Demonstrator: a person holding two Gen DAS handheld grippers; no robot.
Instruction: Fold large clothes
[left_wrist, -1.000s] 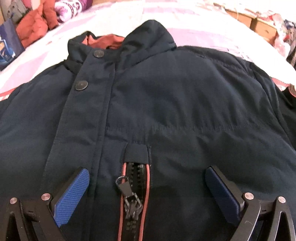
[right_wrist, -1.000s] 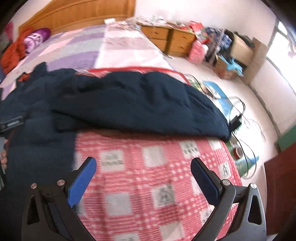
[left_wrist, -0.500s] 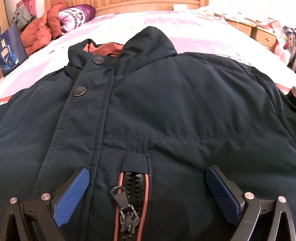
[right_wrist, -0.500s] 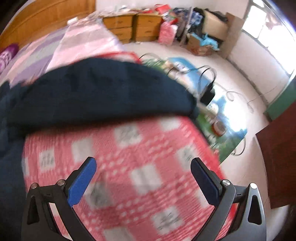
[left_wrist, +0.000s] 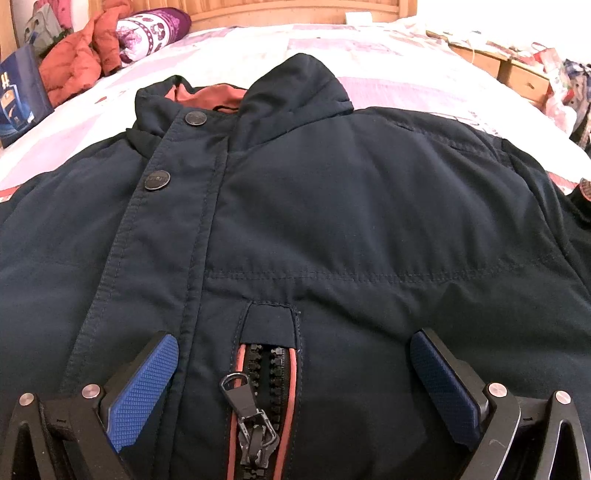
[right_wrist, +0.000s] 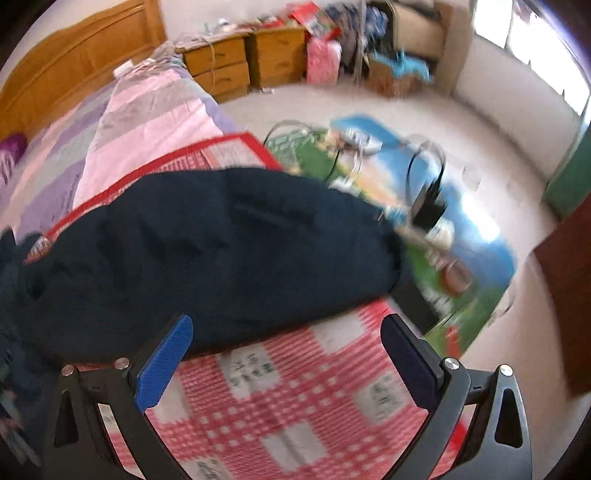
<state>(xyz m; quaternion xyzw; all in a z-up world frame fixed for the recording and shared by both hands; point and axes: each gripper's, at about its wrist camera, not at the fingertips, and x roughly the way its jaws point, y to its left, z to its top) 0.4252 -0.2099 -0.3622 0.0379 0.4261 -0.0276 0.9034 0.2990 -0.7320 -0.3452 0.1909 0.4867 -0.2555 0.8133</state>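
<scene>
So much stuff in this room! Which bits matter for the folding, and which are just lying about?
For the folding:
- navy jacket, laid flat on the bed
- its sleeve, stretched out over the red checked blanket
- left gripper, open
- right gripper, open

Just lying about:
- orange coat
- purple pillow
- wooden drawers
- cables on the floor

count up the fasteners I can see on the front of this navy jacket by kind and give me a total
Left wrist view, navy jacket:
Snap buttons: 2, upper and lower
Zipper pulls: 1
Total: 3
</scene>
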